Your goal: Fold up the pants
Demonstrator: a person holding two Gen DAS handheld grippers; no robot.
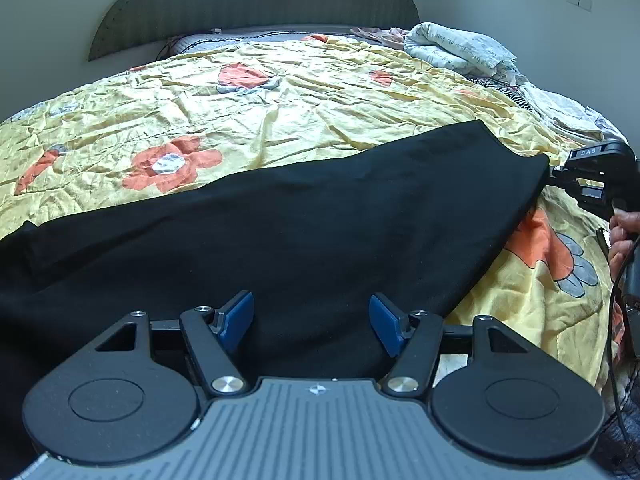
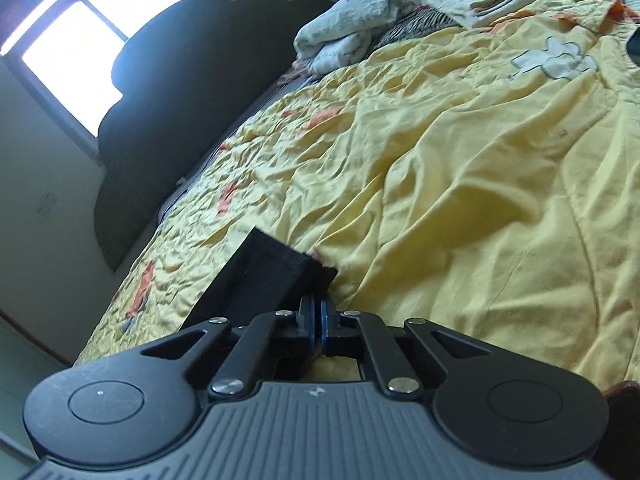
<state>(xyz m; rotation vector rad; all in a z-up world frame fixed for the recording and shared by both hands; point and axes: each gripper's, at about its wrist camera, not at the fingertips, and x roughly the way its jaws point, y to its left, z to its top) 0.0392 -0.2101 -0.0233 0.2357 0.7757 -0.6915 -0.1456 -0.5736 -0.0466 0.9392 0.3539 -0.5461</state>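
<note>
The left claw (image 1: 312,322) is released, its blue pads (image 1: 236,318) spread wide above the near part of the black pants (image 1: 280,232), gripping nothing. The right claw (image 2: 320,320) is clenched on a corner of the pants (image 2: 264,276), the pads pressed together with dark fabric bunched just ahead of them; in the left wrist view the same claw (image 1: 560,172) meets the far right corner of the garment.

The pants lie spread across a bed under a yellow quilt (image 1: 320,96) printed with orange flowers. Folded pale laundry (image 1: 452,48) is piled near the headboard (image 1: 256,4), well apart from the pants.

Likely hazards, by judgement: only a small bite of cloth sits between the right pads, so a quick lift could pull the corner free. With the left claw holding nothing, a one-sided pull may drag the whole garment over the slippery, wrinkled quilt instead of folding it, and may skew the edges. The cable (image 1: 616,280) by the person's right hand (image 1: 622,232) could snag.

Legible writing: a small plate on the right claw body reads "DAS" (image 1: 588,152). The laundry carries script too small to read.
</note>
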